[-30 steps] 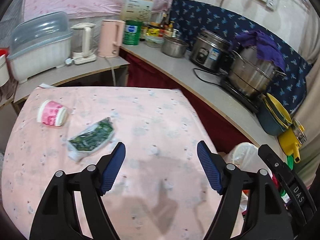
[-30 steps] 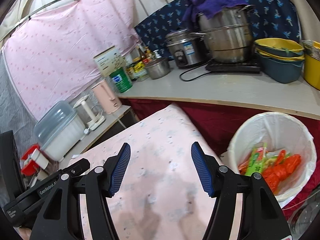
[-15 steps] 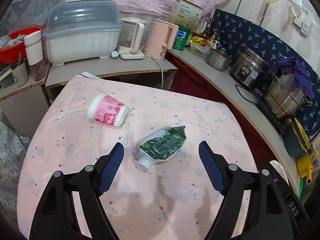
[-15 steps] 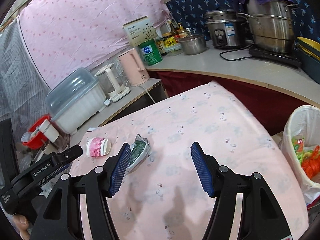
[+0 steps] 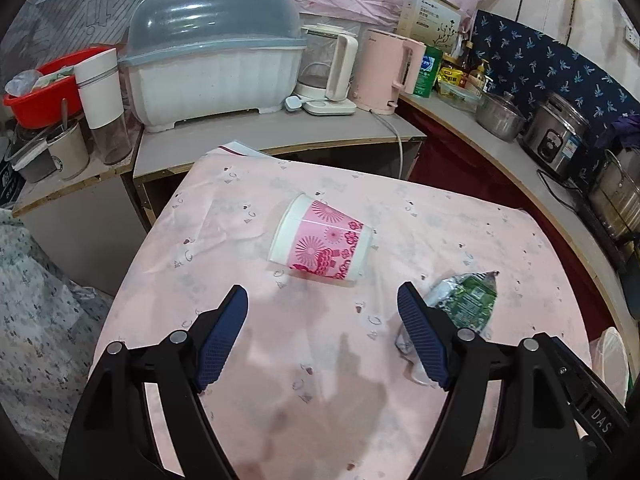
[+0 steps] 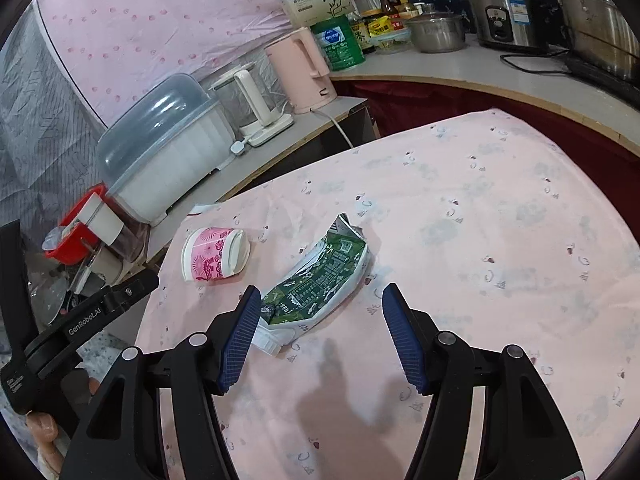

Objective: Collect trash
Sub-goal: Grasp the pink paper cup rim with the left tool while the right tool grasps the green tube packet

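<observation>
A pink-and-white paper cup (image 5: 320, 245) lies on its side on the pink tablecloth (image 5: 440, 220). It also shows in the right wrist view (image 6: 214, 255). A crushed green-and-white pouch (image 6: 320, 276) with a white cap lies to its right; in the left wrist view the pouch (image 5: 466, 300) is partly behind my right finger. My left gripper (image 5: 322, 308) is open and empty, just short of the cup. My right gripper (image 6: 318, 304) is open and empty, its jaws either side of the pouch's near end.
A side counter (image 5: 248, 132) behind the table holds a lidded dish rack (image 5: 216, 56), a glass kettle (image 5: 332, 72) and a pink kettle (image 5: 384, 72). A longer counter (image 6: 480, 68) carries pots and a rice cooker (image 6: 504, 12). A white-lined bin rim (image 5: 610, 360) shows at the right.
Both grippers have swung left from the bin side toward the table. The left now faces the cup, the right has closed in on the pouch. Both stay open.
</observation>
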